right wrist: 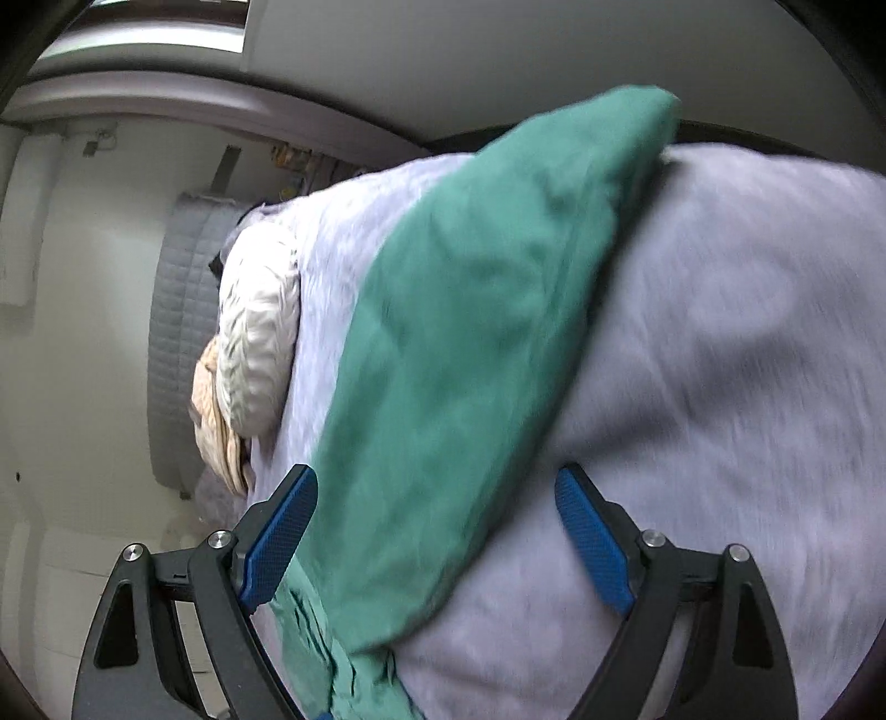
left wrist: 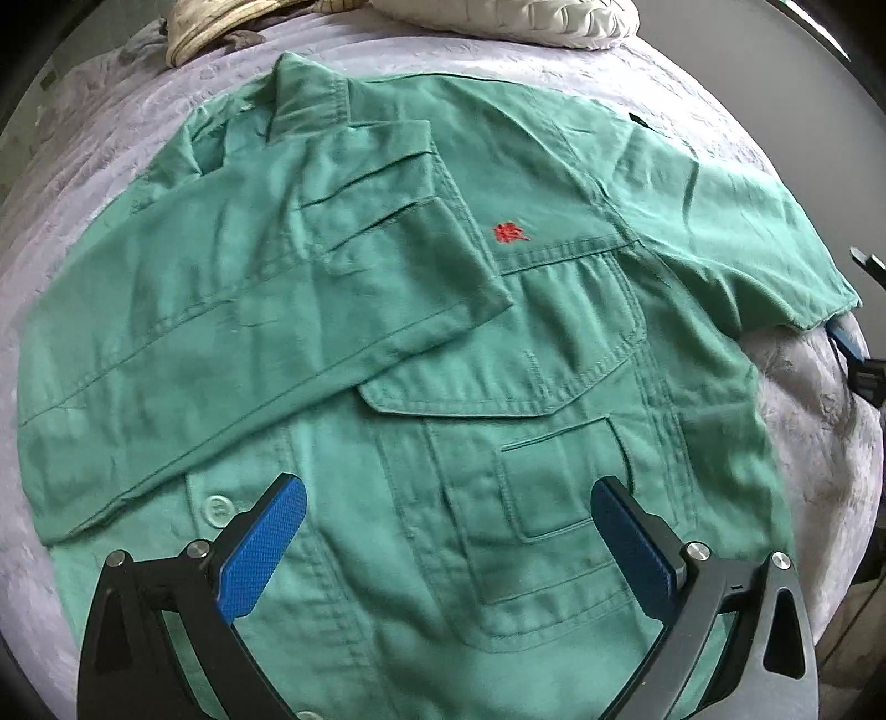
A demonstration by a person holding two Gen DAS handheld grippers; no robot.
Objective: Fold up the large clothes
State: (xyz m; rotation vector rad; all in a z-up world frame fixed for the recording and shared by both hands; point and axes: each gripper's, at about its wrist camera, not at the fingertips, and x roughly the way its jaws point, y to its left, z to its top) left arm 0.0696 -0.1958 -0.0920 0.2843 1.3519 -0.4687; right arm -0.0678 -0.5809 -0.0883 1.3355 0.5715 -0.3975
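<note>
While the green shirt (left wrist: 421, 343) lies spread front-up on the lilac bedspread (left wrist: 111, 144), the left gripper (left wrist: 448, 531) hangs over its lower half with jaws wide apart, holding nothing; a chest pocket and the button placket sit between and just beyond its blue pads (left wrist: 266, 548). One sleeve (left wrist: 238, 310) is folded across the chest, its cuff near the red emblem (left wrist: 512, 234). Pillows (left wrist: 498, 19) lie past the collar. In the blurred right-wrist view, the right gripper (right wrist: 437, 531) is also spread wide, with the shirt's other sleeve (right wrist: 470, 332) running between its fingers, ungripped, draped on the bedspread.
</note>
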